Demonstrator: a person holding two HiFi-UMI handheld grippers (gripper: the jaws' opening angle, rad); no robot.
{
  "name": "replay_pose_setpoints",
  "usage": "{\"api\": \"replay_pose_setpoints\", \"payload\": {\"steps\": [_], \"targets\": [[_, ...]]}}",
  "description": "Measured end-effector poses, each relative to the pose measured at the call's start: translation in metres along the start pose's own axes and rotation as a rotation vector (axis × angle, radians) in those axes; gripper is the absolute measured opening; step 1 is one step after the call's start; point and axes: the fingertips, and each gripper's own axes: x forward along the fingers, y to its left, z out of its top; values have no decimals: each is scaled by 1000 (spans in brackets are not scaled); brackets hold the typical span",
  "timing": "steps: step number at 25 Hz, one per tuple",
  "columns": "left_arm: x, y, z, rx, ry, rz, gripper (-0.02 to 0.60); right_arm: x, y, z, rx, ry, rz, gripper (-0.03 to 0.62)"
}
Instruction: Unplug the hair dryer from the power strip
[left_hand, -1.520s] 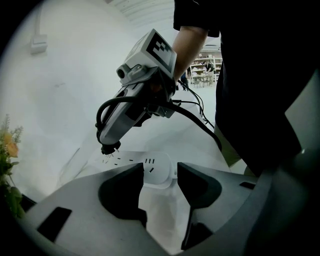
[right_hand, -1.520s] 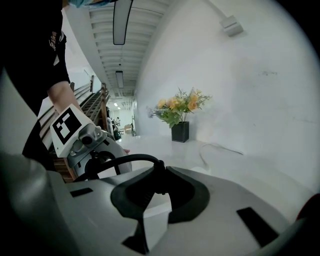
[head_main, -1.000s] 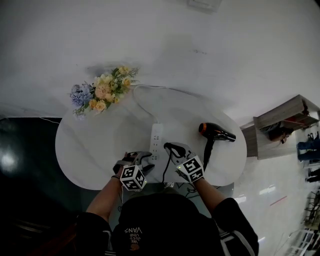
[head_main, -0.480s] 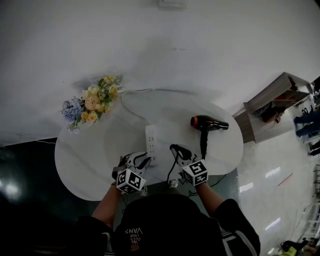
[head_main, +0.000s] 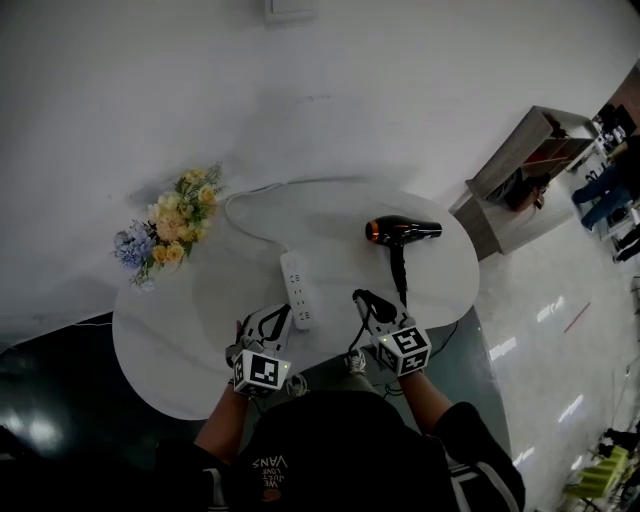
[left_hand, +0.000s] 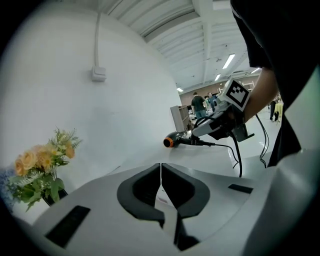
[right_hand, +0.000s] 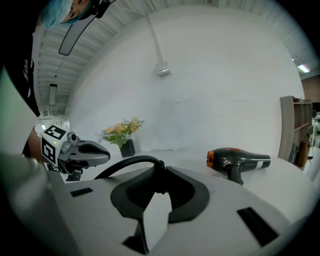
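Hair dryer (head_main: 400, 232) lying on white table (head_main: 180, 330), far right side, handle toward person. Its plug (right_hand: 159, 181) clamped in right gripper (head_main: 361, 298), clear of power strip (head_main: 297, 290), black cord (right_hand: 122, 164) looping off left. Left gripper (head_main: 276, 318) pinched closed, empty, just beside strip's near end. Flowers (head_main: 165, 228) far left.

Hair dryer (head_main: 402, 231) – black, orange ring at one end; cable (right_hand: 125, 161) black. Power strip (head_main: 297, 290) white, bench (head_main: 180, 340) white. Flowers (head_main: 160, 232) yellow, peach, pale blue. Left gripper (head_main: 275, 316) and right gripper (head_main: 360, 297) – pale grey, fingers (left_hand: 142, 192) lined black; marker cubes (head_main: 261, 370) black-and-white squares. Floor (head_main: 40, 400) at left dark greenish-black
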Motion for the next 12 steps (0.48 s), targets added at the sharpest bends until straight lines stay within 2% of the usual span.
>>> {"api": "replay_pose_setpoints", "payload": {"steps": [12], "targets": [[-41, 11, 37, -61, -150, 53, 18, -53, 10, 8, 84, -75, -135, 72]]}}
